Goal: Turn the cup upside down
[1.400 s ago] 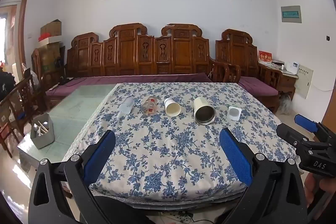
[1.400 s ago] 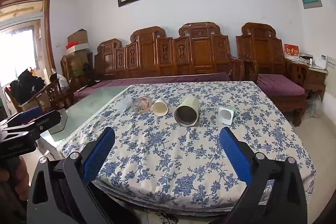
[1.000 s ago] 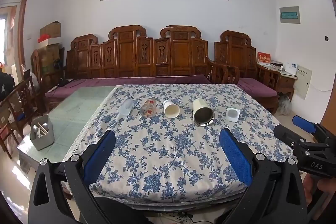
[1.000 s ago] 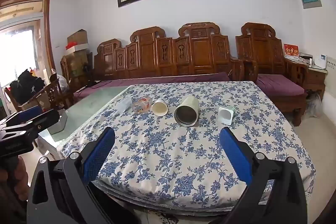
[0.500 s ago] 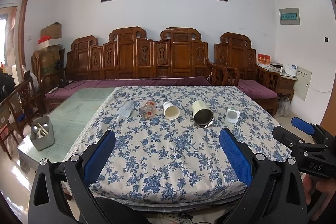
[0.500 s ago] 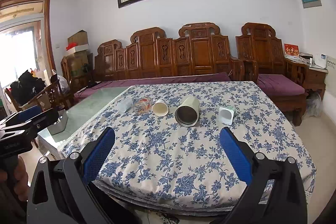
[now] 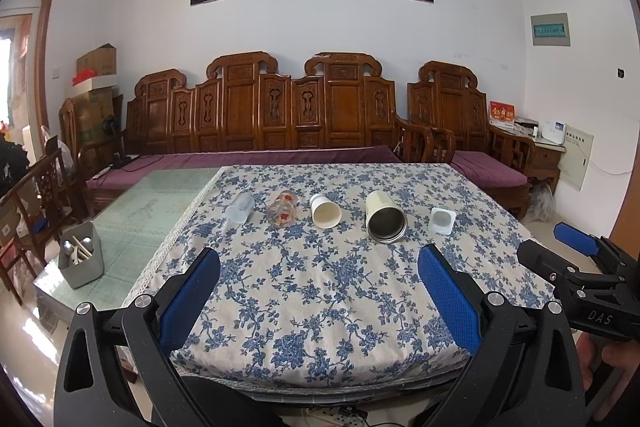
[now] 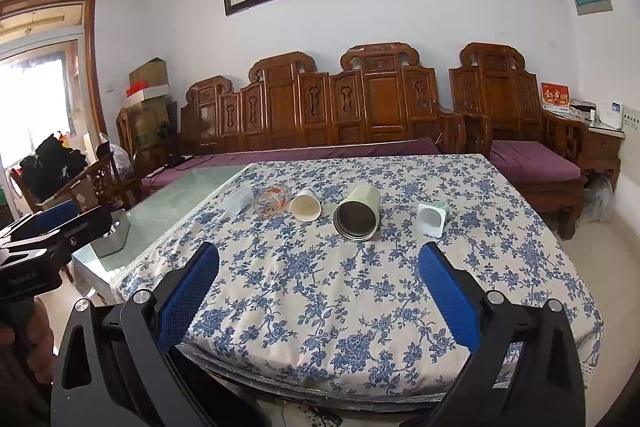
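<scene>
Several cups lie on their sides in a row on the blue-flowered tablecloth [image 7: 320, 287], mouths toward me: a frosted cup [image 7: 240, 207], a glass with red flowers [image 7: 283, 213], a cream paper cup [image 7: 325, 211], a large cream tumbler with a dark inside [image 7: 385, 217] and a small white square cup [image 7: 442, 219]. They also show in the right wrist view: tumbler [image 8: 357, 213], paper cup [image 8: 305, 203], square cup [image 8: 431, 218]. My left gripper [image 7: 320, 301] and right gripper [image 8: 320, 301] are open and empty, held near the table's front edge, well short of the cups.
A grey holder with utensils [image 7: 81, 259] stands on the green glass tabletop [image 7: 152, 211] at the left. A carved wooden bench [image 7: 280, 115] runs behind the table. The right gripper shows at the right edge of the left wrist view [image 7: 576, 263].
Both views have shifted slightly: the table and cups sit a little higher and further off in the left wrist view. The cups have not moved. Both grippers stay open.
</scene>
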Demonstrator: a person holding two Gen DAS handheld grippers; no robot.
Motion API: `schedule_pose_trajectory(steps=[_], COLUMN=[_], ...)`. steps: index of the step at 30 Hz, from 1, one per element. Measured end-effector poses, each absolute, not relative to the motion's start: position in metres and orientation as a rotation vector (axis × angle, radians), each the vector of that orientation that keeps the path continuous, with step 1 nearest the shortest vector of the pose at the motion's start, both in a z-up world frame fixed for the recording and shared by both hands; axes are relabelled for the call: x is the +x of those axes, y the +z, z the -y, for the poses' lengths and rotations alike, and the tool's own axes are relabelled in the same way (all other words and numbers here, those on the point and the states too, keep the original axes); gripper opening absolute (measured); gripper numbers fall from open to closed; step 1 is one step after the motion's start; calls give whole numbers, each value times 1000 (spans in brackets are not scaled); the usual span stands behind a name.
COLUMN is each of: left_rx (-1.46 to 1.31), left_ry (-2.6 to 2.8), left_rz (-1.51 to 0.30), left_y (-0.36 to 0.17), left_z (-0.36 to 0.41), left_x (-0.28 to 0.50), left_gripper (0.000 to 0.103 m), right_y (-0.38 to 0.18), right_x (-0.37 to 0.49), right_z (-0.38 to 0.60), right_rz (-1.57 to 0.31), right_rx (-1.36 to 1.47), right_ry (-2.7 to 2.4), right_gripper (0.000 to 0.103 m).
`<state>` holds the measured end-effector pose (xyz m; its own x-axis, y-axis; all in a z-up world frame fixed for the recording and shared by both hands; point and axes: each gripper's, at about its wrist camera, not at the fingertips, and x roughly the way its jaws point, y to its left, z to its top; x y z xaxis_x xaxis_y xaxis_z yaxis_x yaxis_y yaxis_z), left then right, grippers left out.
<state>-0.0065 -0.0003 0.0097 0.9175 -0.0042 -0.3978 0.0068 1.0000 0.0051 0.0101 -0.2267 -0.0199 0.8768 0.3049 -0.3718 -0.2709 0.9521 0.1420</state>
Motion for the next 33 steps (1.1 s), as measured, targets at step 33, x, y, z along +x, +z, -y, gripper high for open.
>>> schedule_pose_trajectory(steps=[33], left_rx=[13], left_ry=[-2], left_rz=[-404], left_y=[12], left_z=[2], left_x=[-8], left_gripper=[95], right_y=[-20], right_x=[10], right_z=[226], right_rz=[-405], right_rx=[89], right_ry=[300], right_gripper=[100])
